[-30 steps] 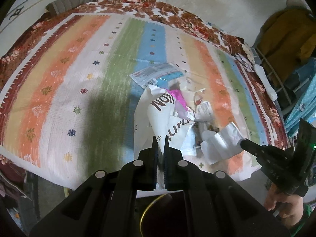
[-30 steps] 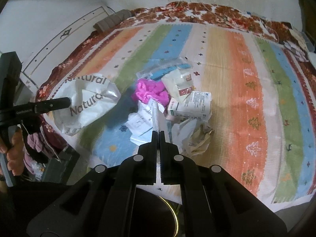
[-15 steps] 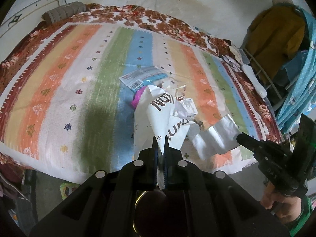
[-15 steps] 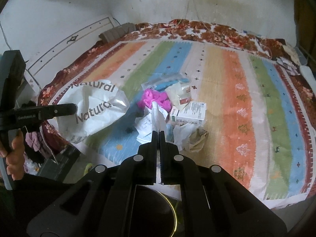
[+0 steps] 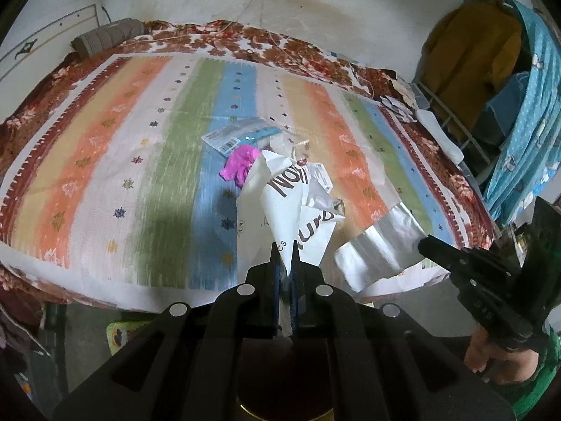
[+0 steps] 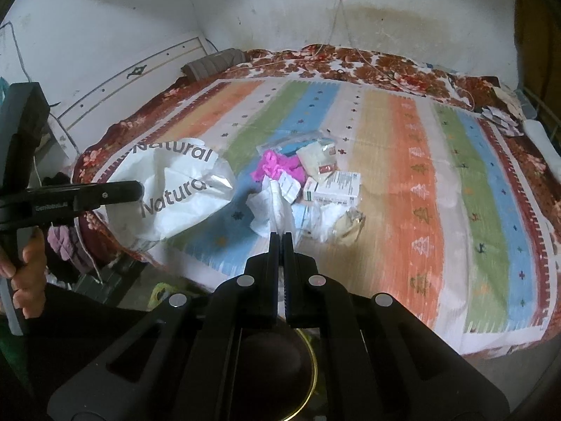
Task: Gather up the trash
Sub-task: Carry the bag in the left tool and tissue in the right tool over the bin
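left gripper (image 5: 285,256) pinches the crinkly white plastic bag (image 5: 291,207); right gripper (image 6: 280,238) pinches thin crumpled paper (image 6: 277,207).

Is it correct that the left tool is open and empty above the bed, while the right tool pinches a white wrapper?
Not quite. The left tool is shut on the white bag, as the left wrist view shows. The right tool does pinch a white wrapper above the bed.

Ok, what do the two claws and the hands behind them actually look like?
Both are matte black plastic. The left claw has angular fingers with blue pads and round silver screw heads, and small white lettering on its side in the right wrist view. The right claw matches. The right hand is bare with a green sleeve; the left hand is bare too.
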Action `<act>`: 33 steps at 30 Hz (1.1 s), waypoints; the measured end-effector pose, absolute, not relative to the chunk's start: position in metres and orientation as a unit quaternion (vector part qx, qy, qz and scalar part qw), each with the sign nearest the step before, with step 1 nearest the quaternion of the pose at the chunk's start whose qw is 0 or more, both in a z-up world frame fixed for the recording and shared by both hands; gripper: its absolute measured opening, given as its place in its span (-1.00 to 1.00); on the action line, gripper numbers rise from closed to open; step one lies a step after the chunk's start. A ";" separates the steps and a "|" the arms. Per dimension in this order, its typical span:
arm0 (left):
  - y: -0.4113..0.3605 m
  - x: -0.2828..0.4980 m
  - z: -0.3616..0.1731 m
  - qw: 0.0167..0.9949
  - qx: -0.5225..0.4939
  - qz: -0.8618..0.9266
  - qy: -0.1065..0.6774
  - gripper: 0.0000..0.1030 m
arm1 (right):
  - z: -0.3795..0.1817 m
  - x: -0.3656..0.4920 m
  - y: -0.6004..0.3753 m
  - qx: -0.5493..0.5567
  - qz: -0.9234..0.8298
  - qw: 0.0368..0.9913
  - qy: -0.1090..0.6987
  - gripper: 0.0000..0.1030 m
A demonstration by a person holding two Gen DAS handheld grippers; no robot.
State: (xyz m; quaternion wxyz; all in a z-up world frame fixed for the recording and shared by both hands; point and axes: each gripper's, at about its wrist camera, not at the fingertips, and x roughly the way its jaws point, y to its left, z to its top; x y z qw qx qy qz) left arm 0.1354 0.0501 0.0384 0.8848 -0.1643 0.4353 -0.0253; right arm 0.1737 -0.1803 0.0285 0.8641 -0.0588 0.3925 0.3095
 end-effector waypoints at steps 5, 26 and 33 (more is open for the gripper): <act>0.042 0.122 0.036 0.886 -0.167 -0.028 0.431 -0.93 | 0.023 0.158 -0.187 -0.056 0.310 0.863 0.395 -0.97; 0.018 0.049 0.006 0.879 -0.153 -0.025 0.452 -0.94 | -0.008 0.096 -0.213 -0.047 0.320 0.848 0.420 -0.97; 0.017 0.051 -0.011 0.863 -0.149 -0.021 0.482 -0.94 | -0.024 0.092 -0.215 -0.053 0.314 0.836 0.446 -0.97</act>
